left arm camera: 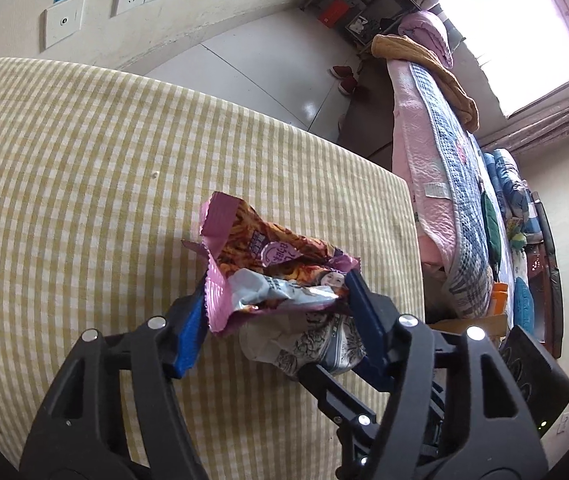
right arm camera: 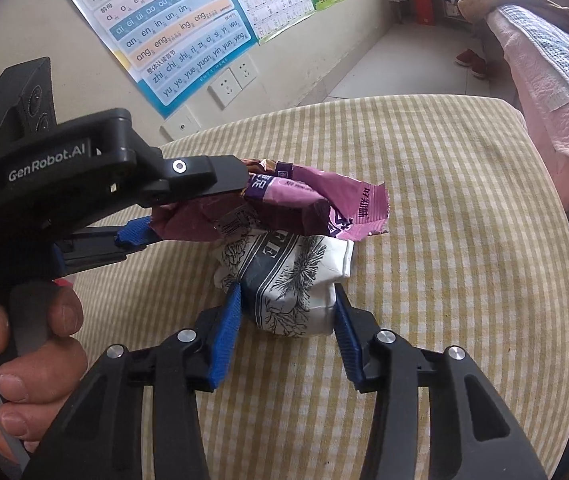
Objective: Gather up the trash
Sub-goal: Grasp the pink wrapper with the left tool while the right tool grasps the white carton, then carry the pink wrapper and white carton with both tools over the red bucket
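Note:
A crumpled pink and orange snack wrapper (left arm camera: 268, 256) is held between the blue pads of my left gripper (left arm camera: 274, 292), just above the checked table (left arm camera: 84, 168). In the right wrist view the left gripper (right arm camera: 188, 208) comes in from the left, shut on the wrapper (right arm camera: 308, 204). A crushed white paper cup with dark flower prints (right arm camera: 292, 280) lies on the table under the wrapper. My right gripper (right arm camera: 288, 300) has a pad on each side of the cup, touching it. The cup also shows in the left wrist view (left arm camera: 308, 344), with the right gripper's finger (left arm camera: 368, 320) beside it.
The yellow checked tablecloth (right arm camera: 444, 240) covers the table. A bed with pink and blue quilts (left arm camera: 444, 168) stands close to the table's right edge. A wall with sockets (right arm camera: 232, 80) and charts (right arm camera: 172, 28) is behind. Red shoes (left arm camera: 344, 80) lie on the tiled floor.

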`<state>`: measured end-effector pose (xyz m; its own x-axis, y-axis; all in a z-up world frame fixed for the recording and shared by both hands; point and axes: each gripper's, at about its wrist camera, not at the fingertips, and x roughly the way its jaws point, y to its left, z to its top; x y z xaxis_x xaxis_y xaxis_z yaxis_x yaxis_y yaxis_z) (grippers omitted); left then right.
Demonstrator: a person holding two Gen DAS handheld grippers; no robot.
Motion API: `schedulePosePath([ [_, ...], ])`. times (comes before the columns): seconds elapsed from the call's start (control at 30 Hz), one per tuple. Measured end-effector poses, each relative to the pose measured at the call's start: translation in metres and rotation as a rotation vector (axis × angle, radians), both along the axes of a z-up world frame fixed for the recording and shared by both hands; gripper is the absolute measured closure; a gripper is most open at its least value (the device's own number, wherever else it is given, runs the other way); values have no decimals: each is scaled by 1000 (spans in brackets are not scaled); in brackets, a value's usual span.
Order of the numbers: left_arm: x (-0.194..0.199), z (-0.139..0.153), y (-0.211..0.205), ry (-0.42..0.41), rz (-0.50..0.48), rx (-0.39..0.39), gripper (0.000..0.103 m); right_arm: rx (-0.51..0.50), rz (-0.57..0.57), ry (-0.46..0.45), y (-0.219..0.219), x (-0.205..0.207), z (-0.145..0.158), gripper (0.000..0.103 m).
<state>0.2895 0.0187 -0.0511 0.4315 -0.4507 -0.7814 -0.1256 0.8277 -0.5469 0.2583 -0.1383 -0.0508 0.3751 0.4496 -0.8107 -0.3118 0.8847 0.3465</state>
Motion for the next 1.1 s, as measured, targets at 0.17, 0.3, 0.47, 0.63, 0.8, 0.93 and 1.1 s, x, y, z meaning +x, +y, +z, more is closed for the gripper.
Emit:
schedulePosePath([
  [0.17, -10, 7, 7, -5, 10, 8, 48, 9, -8, -10, -7, -4, 7, 61],
  [0.3, -19, 22, 9, -32, 12, 30, 48, 8, 8, -28, -6, -11, 18, 61],
  [0.47, -36, 51, 8, -85, 12, 91, 48, -9, 24, -64, -9, -28, 37, 60],
  [0.63, -54, 80, 16, -127, 48, 124, 48, -28, 2, -70, -20, -46, 48, 63],
  [0.8, -80, 103, 20, -158, 59, 239, 48, -42, -32, -94, -36, -65, 65, 63],
  [0.93, -106, 117, 26, -177, 73, 309, 48, -48, -38, -128, -40, -82, 83, 63],
  [1.1, -135, 130, 38, -185, 99, 336, 48, -45, -20, -170, -29, -97, 103, 63],
])
